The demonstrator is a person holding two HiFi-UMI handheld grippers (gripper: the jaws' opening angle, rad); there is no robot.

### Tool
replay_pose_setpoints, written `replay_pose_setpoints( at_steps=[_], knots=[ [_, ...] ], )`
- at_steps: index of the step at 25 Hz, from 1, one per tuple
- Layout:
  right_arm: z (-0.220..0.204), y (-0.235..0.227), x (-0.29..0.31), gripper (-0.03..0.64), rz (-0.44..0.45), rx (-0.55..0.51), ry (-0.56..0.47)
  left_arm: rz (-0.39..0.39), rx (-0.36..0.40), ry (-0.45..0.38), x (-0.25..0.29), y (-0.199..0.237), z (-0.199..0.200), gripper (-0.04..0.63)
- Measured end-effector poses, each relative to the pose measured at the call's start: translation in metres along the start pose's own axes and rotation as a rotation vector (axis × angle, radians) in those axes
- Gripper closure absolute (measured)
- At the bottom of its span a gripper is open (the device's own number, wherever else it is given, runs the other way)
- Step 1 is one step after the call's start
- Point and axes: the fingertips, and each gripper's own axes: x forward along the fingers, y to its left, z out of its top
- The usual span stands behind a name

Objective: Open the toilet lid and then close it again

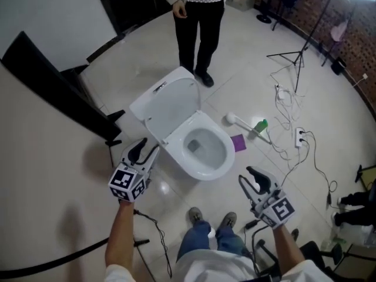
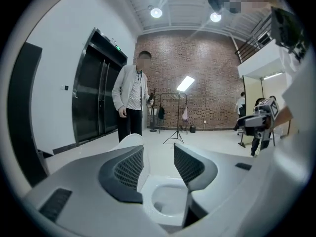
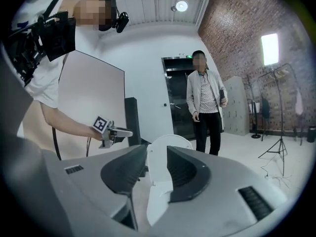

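Nearest, at the lower right of the head view: right gripper (image 1: 251, 178), fingers (image 3: 187, 174) spread, gripping nothing, well apart from the toilet (image 1: 225, 151) and off the bowl's front-right corner.

Next, at the left: left gripper (image 1: 145, 151), fingers (image 2: 129, 169) likewise parted and empty, just beside the toilet's left flank, seemingly short of touching. Clearly the nearer of the two to the hinge.

Beyond those fingers, up and slightly right in the head view: lid (image 1: 170, 101), already raised, leaning back from the hinge. Long axis running away toward the upper left, free edge farthest from both grippers. Bowl open and uncovered below it.

Judged stage: opening done, closing not yet done. Likely need: reach past the hinge with the left gripper, get over or behind the lid's far edge, then tip it forward and down toward the bowl's front at lower right. Right gripper poorly placed for that, with the whole bowl in between.

Farther off: brush (image 1: 231, 120) on the floor right of the bowl, and a person (image 1: 200, 16) standing behind the toilet.
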Motion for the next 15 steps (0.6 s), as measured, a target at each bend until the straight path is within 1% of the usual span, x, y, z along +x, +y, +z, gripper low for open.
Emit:
replay_pose_setpoints(
  at_steps=[3, 6, 7, 8, 9, 12, 15],
  knots=[
    [-0.01, -0.003, -0.001, 0.488, -0.016, 0.008, 0.004, 0.01, 0.049, 0.067, 0.038, 0.051, -0.006, 0.408],
    [-0.02, -0.007, -0.006, 0.488, -0.049, 0.003, 0.026, 0.009, 0.113, 0.172, 0.079, 0.097, -0.017, 0.405],
    [-0.023, -0.007, -0.009, 0.488, -0.062, 0.011, 0.035, 0.008, 0.127, 0.209, 0.092, 0.111, -0.023, 0.395],
    [-0.026, -0.007, -0.012, 0.488, -0.075, 0.018, 0.041, 0.006, 0.134, 0.248, 0.103, 0.124, -0.029, 0.369],
    [-0.029, -0.007, -0.014, 0.488, -0.088, 0.025, 0.047, 0.002, 0.135, 0.287, 0.113, 0.135, -0.037, 0.344],
    [-0.04, -0.006, -0.019, 0.488, -0.121, 0.039, 0.064, -0.008, 0.107, 0.369, 0.138, 0.161, -0.056, 0.342],
    [-0.052, -0.007, -0.022, 0.488, -0.143, 0.051, 0.08, -0.04, 0.075, 0.426, 0.155, 0.168, -0.07, 0.344]
  ],
)
